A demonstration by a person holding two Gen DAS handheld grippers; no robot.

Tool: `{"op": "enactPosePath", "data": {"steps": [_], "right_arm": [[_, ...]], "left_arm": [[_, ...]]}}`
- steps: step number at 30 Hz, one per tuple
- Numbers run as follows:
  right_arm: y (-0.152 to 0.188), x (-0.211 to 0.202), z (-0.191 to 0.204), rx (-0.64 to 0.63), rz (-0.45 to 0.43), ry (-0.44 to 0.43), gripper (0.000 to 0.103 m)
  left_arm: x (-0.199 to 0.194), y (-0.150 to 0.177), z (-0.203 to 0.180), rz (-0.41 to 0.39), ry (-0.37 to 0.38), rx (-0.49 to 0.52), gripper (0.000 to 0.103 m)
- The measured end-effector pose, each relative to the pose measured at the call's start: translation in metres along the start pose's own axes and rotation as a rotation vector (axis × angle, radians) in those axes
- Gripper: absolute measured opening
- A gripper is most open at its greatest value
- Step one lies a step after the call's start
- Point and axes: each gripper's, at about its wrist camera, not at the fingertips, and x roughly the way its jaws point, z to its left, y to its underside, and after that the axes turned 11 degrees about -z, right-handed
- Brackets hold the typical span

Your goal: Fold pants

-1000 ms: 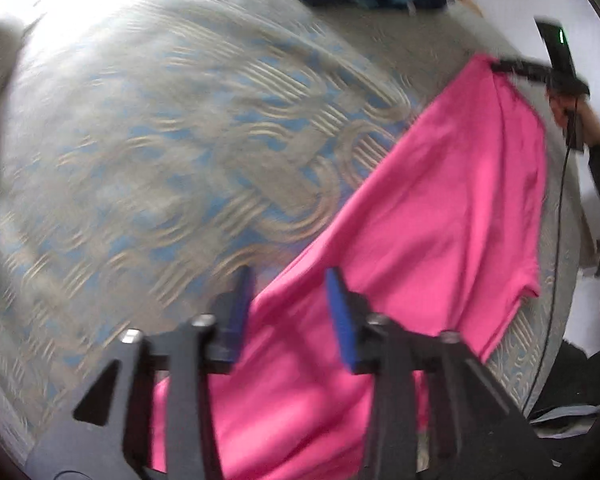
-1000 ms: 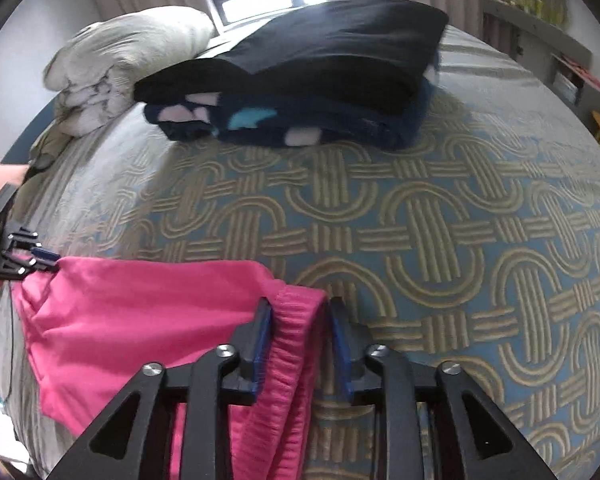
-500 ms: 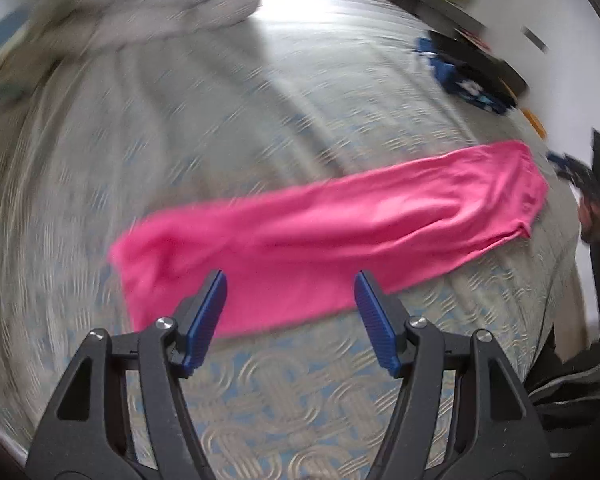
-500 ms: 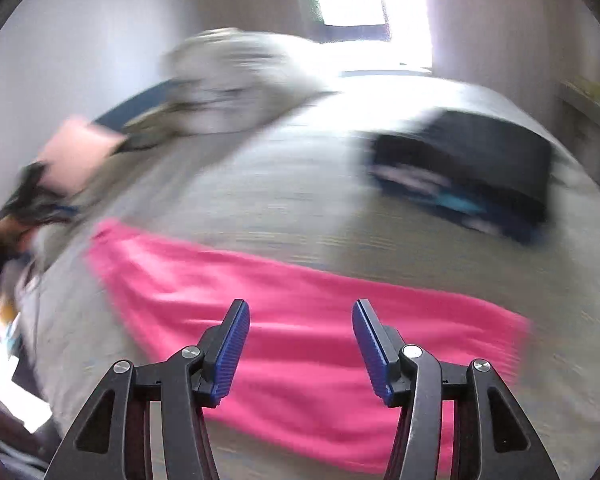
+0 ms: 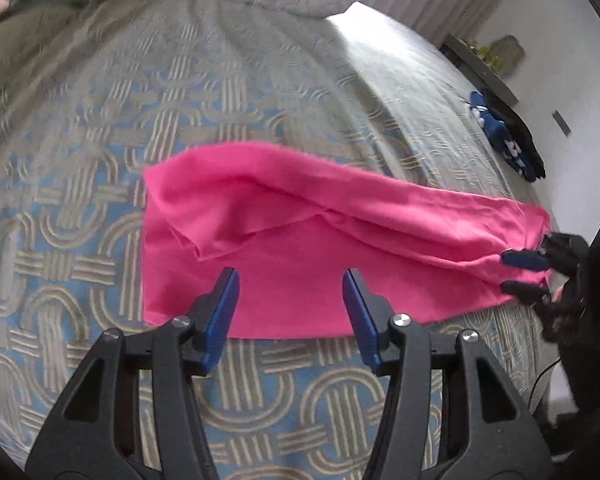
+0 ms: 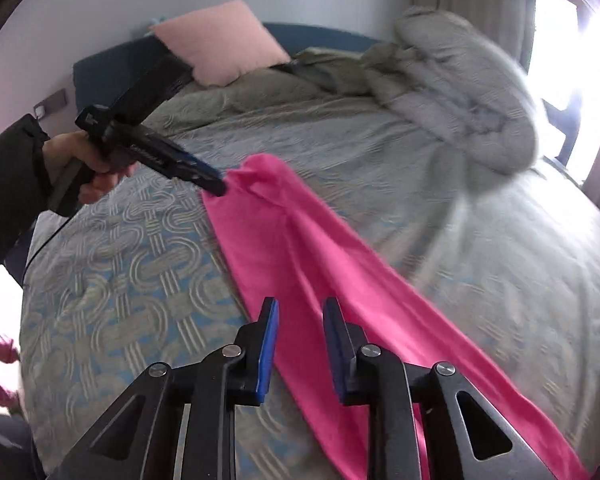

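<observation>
Left gripper (image 5: 288, 276), right gripper (image 6: 300, 304) at opposite pants (image 5: 300, 240) ends; jaws just closing, parted, seemingly straddling them

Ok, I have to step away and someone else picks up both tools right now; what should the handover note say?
Left tool: open, jaws just closing, over one end of the pink pants, gripping nothing.
Right tool: open, jaws just closing, fabric at the other end between them, not yet pinched.
Pants: long strip across the bedspread, apparently folded lengthwise.
To do: grip both ends, fold end to end, probably add to the folded pile.
</observation>
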Motion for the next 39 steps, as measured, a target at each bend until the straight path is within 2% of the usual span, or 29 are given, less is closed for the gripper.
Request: {"op": "enactPosePath", "data": {"steps": [2, 6, 9, 14, 20, 21, 22, 24, 25, 27, 35, 39], "right_arm": [[-0.004, 0.021, -0.001, 0.006, 0.024, -0.011, 0.022], [-0.001, 0.038, -0.004, -0.014, 0.055, 0.007, 0.022], [0.002, 0.055, -0.011, -0.014, 0.091, 0.017, 0.022], [0.008, 0.059, -0.021, 0.012, 0.119, -0.005, 0.023], [0.011, 0.069, -0.012, -0.072, 0.151, 0.013, 0.023], [0.011, 0.071, -0.011, -0.087, 0.155, 0.025, 0.023], [0.012, 0.073, -0.009, -0.103, 0.161, 0.038, 0.023], [0.015, 0.076, -0.008, -0.121, 0.170, 0.058, 0.022], [0.016, 0.077, -0.009, -0.108, 0.171, 0.058, 0.021], [0.018, 0.079, -0.011, -0.096, 0.179, 0.068, 0.005], [0.010, 0.062, -0.017, -0.025, 0.146, 0.030, 0.003], [0.003, 0.050, -0.013, -0.007, 0.121, 0.001, 0.003]], "left_arm": [[0.006, 0.002, 0.005, 0.004, -0.015, -0.026, 0.055], [0.010, 0.005, 0.016, -0.019, -0.039, -0.077, 0.055], [0.009, 0.006, 0.023, -0.049, -0.023, -0.108, 0.055], [0.013, 0.003, 0.028, -0.074, -0.023, -0.115, 0.055], [0.019, -0.002, 0.031, -0.096, -0.039, -0.113, 0.055], [0.020, -0.003, 0.031, -0.101, -0.048, -0.115, 0.051], [0.020, -0.004, 0.031, -0.108, -0.066, -0.109, 0.032], [0.023, -0.005, 0.035, -0.107, -0.098, -0.107, 0.007], [0.023, -0.004, 0.038, -0.112, -0.091, -0.121, 0.007], [0.022, -0.004, 0.044, -0.126, -0.077, -0.152, 0.007], [0.004, -0.006, 0.051, -0.165, -0.049, -0.198, 0.005], [-0.019, -0.013, 0.057, -0.186, -0.074, -0.188, 0.005]]}}
